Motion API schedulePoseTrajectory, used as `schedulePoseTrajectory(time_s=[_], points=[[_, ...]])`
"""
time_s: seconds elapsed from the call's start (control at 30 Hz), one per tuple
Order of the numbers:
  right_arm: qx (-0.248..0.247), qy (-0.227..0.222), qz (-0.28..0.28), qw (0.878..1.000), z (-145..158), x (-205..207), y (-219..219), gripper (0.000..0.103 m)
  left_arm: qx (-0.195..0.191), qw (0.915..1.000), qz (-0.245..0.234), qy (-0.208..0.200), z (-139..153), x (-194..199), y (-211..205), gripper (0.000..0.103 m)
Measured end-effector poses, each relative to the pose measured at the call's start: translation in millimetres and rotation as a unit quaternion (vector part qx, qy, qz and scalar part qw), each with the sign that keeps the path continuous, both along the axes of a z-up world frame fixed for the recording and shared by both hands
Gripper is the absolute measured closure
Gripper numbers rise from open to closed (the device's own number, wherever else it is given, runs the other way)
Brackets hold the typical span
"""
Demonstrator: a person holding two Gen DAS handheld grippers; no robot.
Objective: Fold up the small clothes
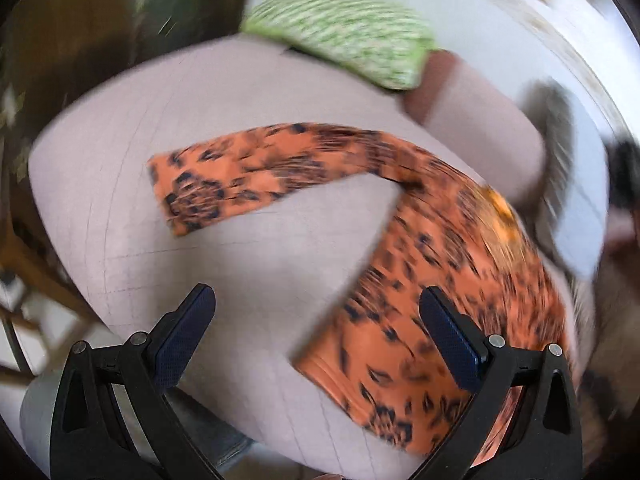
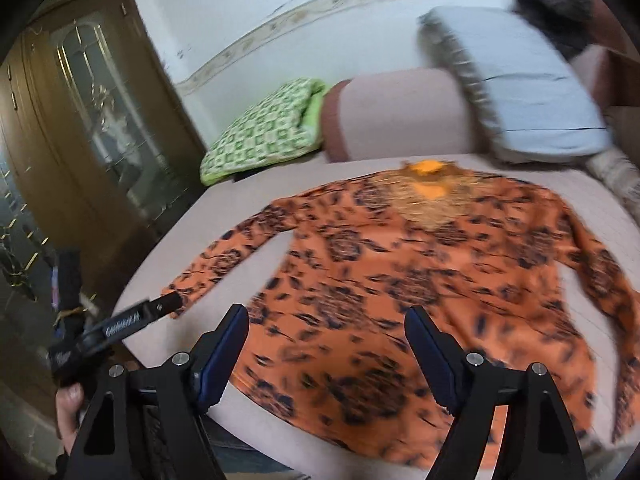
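Orange long-sleeved top with dark floral print (image 2: 400, 280) lying flat, front up, on the pale pink quilted sofa seat (image 1: 120, 200), sleeves spread, nothing folded yet. Left gripper (image 1: 316, 320) and right gripper (image 2: 326, 340) both gaping wide and empty above the hem. Best to pinch the left sleeve cuff (image 1: 176, 196) squarely, then carry it across the body low and slack-free.

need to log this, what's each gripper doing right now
left gripper: open, holding nothing.
right gripper: open, empty, above the orange shirt.
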State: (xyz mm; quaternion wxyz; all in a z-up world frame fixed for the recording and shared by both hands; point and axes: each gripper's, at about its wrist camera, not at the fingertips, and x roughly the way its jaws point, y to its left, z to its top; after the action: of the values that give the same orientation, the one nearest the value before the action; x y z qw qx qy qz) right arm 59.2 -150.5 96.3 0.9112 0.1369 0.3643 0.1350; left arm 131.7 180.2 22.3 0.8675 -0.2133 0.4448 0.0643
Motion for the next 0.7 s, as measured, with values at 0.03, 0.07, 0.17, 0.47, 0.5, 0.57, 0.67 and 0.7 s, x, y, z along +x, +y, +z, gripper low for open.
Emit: schedulePoseTrajectory(time_s=[0.03, 0.07, 0.17, 0.47, 0.5, 0.57, 0.67, 0.7], points=[[0.002, 0.01, 0.008, 1.0, -1, 12, 8, 0.024, -0.015, 0.9995, 0.024, 0.014, -5, 12, 21, 0.001], [0.006, 0.015, 0.015, 1.0, 0, 22, 18, 0.024, -0.027, 0.9985, 0.04, 0.023, -9, 22, 40, 0.001], [0.016, 0.029, 0.044, 0.999, -1, 54, 51, 0.024, -0.038, 0.9952, 0.073, 0.051, -22, 47, 81, 0.001], [0.011, 0.095, 0.13, 0.987, -17, 138, 161, 0.038, -0.1, 0.9796, 0.129, 0.118, -90, 75, 143, 0.021], [0.012, 0.098, 0.137, 0.986, -17, 142, 168, 0.039, -0.088, 0.9806, 0.127, 0.12, -90, 78, 141, 0.022], [0.003, 0.094, 0.149, 0.984, -16, 148, 184, 0.039, -0.078, 0.9838, 0.117, 0.111, -86, 82, 135, 0.024], [-0.01, 0.096, 0.164, 0.982, -15, 159, 203, 0.041, -0.091, 0.9841, 0.107, 0.109, -86, 82, 133, 0.093], [-0.011, 0.099, 0.166, 0.981, -14, 164, 208, 0.042, -0.106, 0.9835, 0.104, 0.104, -86, 83, 134, 0.093]])
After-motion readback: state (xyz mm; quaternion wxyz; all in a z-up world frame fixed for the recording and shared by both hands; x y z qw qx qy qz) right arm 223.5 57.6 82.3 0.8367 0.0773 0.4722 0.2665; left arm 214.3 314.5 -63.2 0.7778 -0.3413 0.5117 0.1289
